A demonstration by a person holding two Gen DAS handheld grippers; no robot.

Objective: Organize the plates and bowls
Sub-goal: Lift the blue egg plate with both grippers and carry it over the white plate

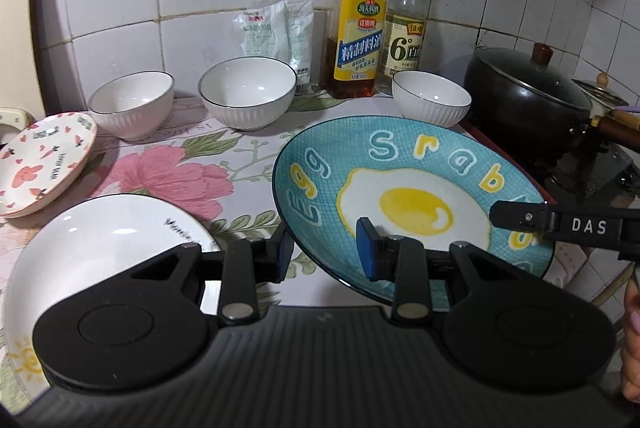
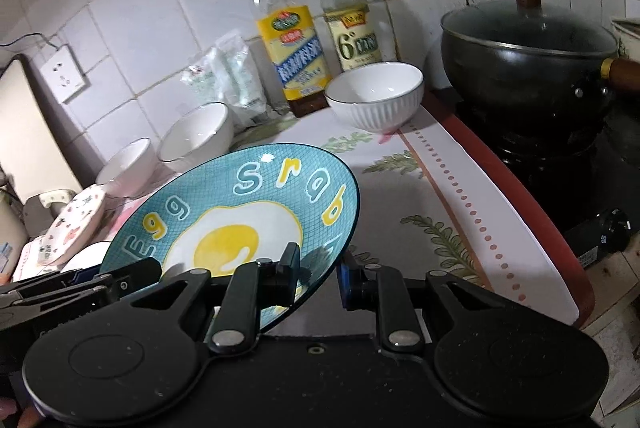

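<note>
The blue egg plate (image 1: 400, 188) hung tilted above the floral tabletop (image 1: 248, 164), gripped at two edges. The left hand-held gripper (image 1: 326, 254) was clamped on its near-left rim, one blue pad under the plate and the other on its painted face. The right hand-held gripper (image 2: 319, 274) was clamped on the plate's right rim in the same way, one finger over the face and one beneath. Just left of the lifted plate, a white plate (image 1: 100, 240) with dark lettering lay flat on the tabletop. Beyond it at the left edge sat a pink heart-patterned plate (image 1: 44, 164). Further back, three white ribbed bowls stood well apart in a row: the left bowl (image 1: 132, 104), the middle bowl (image 1: 248, 92) and the right bowl (image 1: 432, 98). Behind them against the tiled wall leaned two seasoning packets (image 1: 276, 28), beside a cooking wine bottle (image 1: 356, 28) and a vinegar bottle (image 1: 406, 28). On the stove to the right stood a lidded black pot (image 1: 524, 96).
</note>
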